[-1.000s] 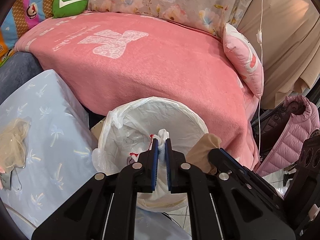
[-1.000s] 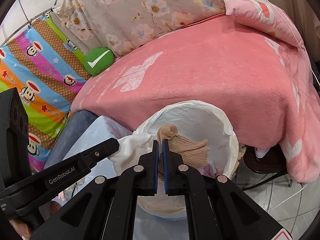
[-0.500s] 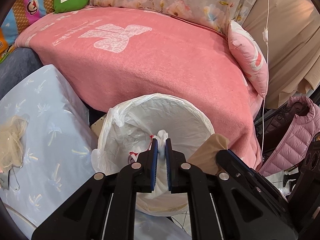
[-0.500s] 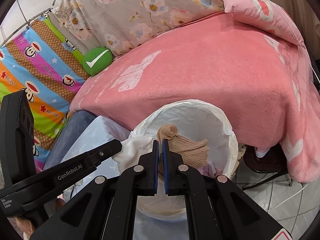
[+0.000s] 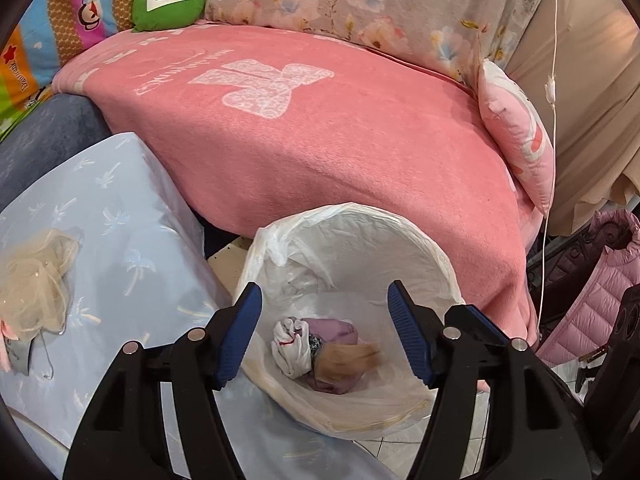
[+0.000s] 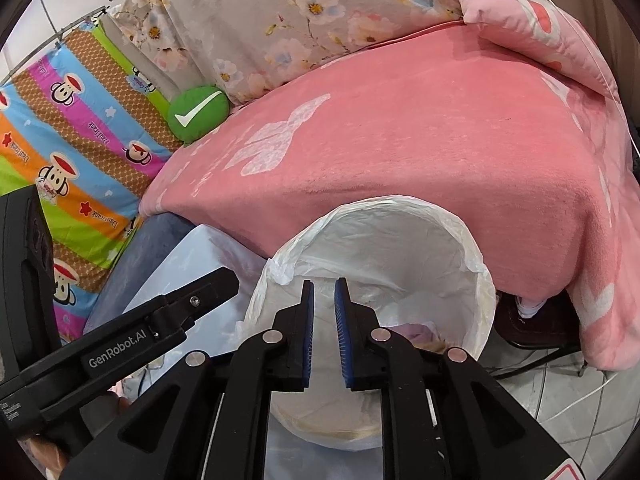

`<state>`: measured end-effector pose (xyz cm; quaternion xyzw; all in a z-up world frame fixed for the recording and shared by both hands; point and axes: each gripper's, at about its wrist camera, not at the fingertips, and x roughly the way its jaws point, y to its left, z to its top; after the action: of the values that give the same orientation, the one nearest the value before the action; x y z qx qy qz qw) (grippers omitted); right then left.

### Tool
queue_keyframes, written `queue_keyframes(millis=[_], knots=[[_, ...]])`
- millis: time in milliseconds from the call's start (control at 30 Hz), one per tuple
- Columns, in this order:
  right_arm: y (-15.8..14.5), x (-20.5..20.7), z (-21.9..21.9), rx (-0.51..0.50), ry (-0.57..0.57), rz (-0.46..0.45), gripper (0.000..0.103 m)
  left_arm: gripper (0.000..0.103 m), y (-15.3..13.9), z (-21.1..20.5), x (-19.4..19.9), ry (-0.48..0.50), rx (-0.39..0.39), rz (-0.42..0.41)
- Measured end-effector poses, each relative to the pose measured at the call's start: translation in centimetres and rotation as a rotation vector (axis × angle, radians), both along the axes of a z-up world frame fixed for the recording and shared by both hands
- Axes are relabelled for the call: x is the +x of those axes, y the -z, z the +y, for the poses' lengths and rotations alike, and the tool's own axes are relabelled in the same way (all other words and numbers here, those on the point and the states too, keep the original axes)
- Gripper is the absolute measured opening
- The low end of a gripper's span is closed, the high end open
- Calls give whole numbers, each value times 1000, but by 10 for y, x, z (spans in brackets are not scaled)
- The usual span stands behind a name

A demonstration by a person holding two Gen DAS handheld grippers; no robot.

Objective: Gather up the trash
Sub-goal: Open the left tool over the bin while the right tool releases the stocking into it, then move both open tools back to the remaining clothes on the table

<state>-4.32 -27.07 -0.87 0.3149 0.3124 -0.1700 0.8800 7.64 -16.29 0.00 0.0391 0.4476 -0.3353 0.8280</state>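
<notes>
1. The left claw (image 5: 325, 334) hangs over the mouth of the white-lined trash bin (image 5: 404, 228). Its blue-padded jaws have just been opening and stand spread wide, with nothing between them.
2. Below that gap, at the bottom of the bin, lies a white crumpled cloth (image 5: 291, 346) with red marks, touching a purple bundle (image 5: 336, 330). A tan piece (image 5: 344, 360), blurred, lies across the bundle.
3. The right claw (image 6: 324, 332) also hangs above the bin (image 6: 472, 256), seen from the other side. Its jaws have just been opening too, and stand only slightly parted; no item is gripped between the pads.
4. In the right wrist view, a bit of pink and tan shows inside the bin just right of the claw, mostly hidden by the claw's body.
5. The left claw's black finger (image 6: 200, 296) reaches in from the left in that view, beside the bin's rim.
6. The bin stands on the tiled floor (image 6: 560, 396), just in front of a bed covered by a pink blanket (image 5: 320, 128).
7. To the left of the bin is a table under a pale blue cloth (image 5: 120, 216), and a beige netted scrap (image 5: 34, 280) lies on it, well apart from the bin.
8. A green round cushion (image 5: 168, 2) with a white tick sits at the blanket's far edge.
</notes>
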Motion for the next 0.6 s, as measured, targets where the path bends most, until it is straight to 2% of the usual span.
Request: queue_keyframes(millis=[200, 267, 600], knots=[[-2, 5, 11, -11, -24, 16, 22, 62, 3, 16, 1, -22, 15, -23], [-2, 6, 13, -7, -31, 21, 30, 62, 5, 21, 1, -31, 23, -26], [-7, 15, 45, -63, -101, 53, 35, 62, 11, 53, 2, -99, 40, -22]])
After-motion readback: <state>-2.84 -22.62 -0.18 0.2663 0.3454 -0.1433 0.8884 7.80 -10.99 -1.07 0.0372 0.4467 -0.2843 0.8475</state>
